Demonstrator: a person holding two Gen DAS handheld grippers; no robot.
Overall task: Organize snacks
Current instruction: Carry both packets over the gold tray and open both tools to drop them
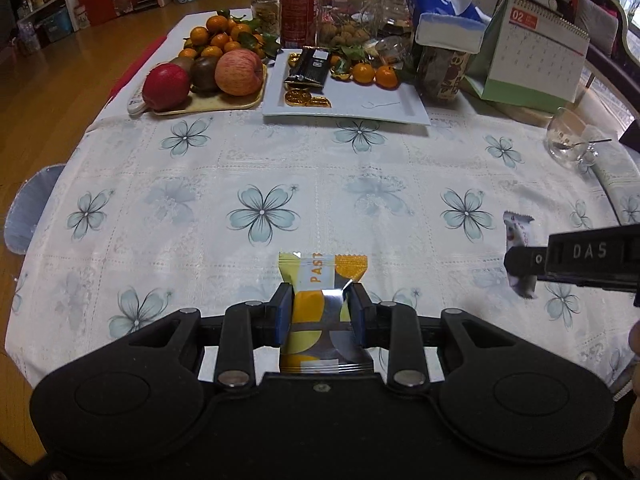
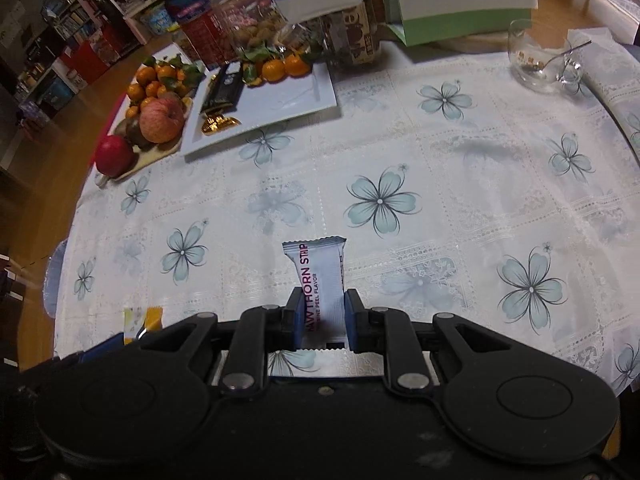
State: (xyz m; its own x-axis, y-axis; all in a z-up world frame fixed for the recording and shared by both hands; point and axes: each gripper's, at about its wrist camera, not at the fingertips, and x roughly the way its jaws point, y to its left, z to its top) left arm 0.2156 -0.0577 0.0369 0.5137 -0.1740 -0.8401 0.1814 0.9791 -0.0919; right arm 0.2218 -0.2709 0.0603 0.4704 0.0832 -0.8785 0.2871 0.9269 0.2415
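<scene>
My left gripper (image 1: 322, 300) is shut on a yellow and orange pastry packet (image 1: 320, 280), held over the near part of the flowered tablecloth. My right gripper (image 2: 322, 304) is shut on a white hawthorn strip packet (image 2: 322, 276). In the left wrist view the right gripper (image 1: 516, 266) shows at the right edge with the white packet (image 1: 518, 234) in it. In the right wrist view the yellow packet (image 2: 142, 320) peeks out at the lower left. A white rectangular plate (image 1: 372, 104) at the far side holds a black snack packet (image 1: 310, 66), gold-wrapped sweets (image 1: 306, 98) and tangerines (image 1: 374, 74).
A fruit tray (image 1: 208, 106) with apples and tangerines stands far left beside the plate. Jars (image 1: 348, 4), a red tin (image 1: 298, 12), a tissue box (image 1: 444, 8) and a desk calendar (image 1: 532, 52) line the back. A glass cup with a spoon (image 1: 570, 138) stands at right.
</scene>
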